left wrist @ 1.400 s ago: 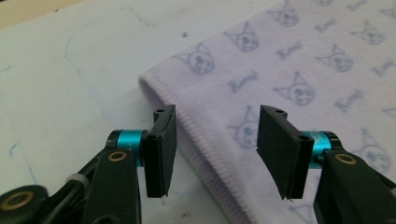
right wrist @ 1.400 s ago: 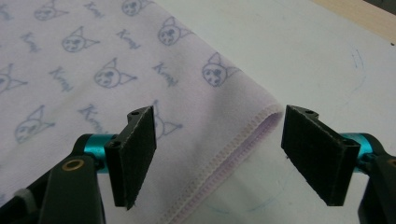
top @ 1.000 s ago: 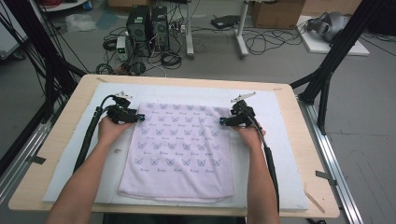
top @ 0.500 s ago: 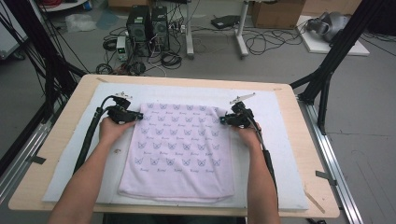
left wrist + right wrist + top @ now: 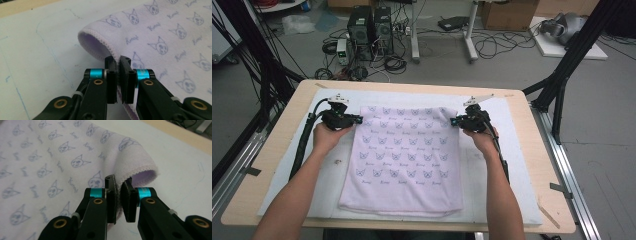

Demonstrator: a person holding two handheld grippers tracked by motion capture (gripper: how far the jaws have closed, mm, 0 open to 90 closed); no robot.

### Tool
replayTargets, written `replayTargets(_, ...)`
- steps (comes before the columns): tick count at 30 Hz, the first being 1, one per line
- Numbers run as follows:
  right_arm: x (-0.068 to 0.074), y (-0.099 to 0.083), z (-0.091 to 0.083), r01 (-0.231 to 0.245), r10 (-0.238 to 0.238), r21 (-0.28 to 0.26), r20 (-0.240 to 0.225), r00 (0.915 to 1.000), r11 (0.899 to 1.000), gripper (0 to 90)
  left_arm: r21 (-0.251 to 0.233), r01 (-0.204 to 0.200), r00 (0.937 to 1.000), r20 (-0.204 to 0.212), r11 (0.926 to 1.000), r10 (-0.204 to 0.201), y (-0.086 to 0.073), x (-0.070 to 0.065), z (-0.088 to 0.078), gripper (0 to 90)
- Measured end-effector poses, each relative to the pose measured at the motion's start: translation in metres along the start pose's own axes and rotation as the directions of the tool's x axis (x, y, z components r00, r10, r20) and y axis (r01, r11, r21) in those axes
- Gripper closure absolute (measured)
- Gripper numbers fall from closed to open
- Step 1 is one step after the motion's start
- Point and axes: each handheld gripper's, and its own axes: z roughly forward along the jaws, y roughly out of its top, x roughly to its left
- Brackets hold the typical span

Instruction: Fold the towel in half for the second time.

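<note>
Across the frame's middle, on the white mat (image 5: 512,165), lies the lilac cat-print towel (image 5: 404,160); left gripper (image 5: 356,120) and right gripper (image 5: 454,121) have just closed, pinching its upper corners, lifted slightly

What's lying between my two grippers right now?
The lilac towel spans the whole stretch between the left gripper and the right gripper, each clamped on a far corner; the high view shows it.
</note>
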Motion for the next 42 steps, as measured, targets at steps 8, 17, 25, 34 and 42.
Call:
replayTargets(8, 0.02, 0.002, -0.034, -0.024, 0.019, -0.065, -0.075, 0.997, 0.998, 83.9, -0.087, -0.048, 0.9972, 0.053, 0.995, 0.053, -0.007, -0.017, -0.04, 84.7)
replayTargets(17, 0.045, -0.034, -0.044, -0.029, 0.024, -0.027, -0.153, 0.988, 0.999, 83.8, -0.083, -0.086, 0.9872, 0.127, 0.9928, 0.096, -0.049, -0.043, -0.061, 84.7)
replayTargets(25, 0.07, -0.063, -0.047, 0.004, 0.001, 0.03, -0.192, 0.9814, 1.0, 83.3, -0.038, -0.096, 0.9799, 0.172, 0.9947, 0.101, -0.083, -0.053, -0.067, 84.2)
replayTargets(34, 0.068, -0.08, -0.056, -0.038, 0.04, 0.011, -0.194, 0.9802, 0.999, 55.3, 0.031, -0.096, 0.9847, 0.149, 0.9949, 0.091, -0.09, -0.051, -0.073, 57.3)
replayTargets(42, 0.058, -0.057, -0.054, -0.058, 0.053, -0.033, -0.134, 0.9896, 0.998, 34.2, -0.002, -0.069, 0.9898, 0.125, 0.9976, 0.069, -0.059, -0.048, -0.066, 40.8)
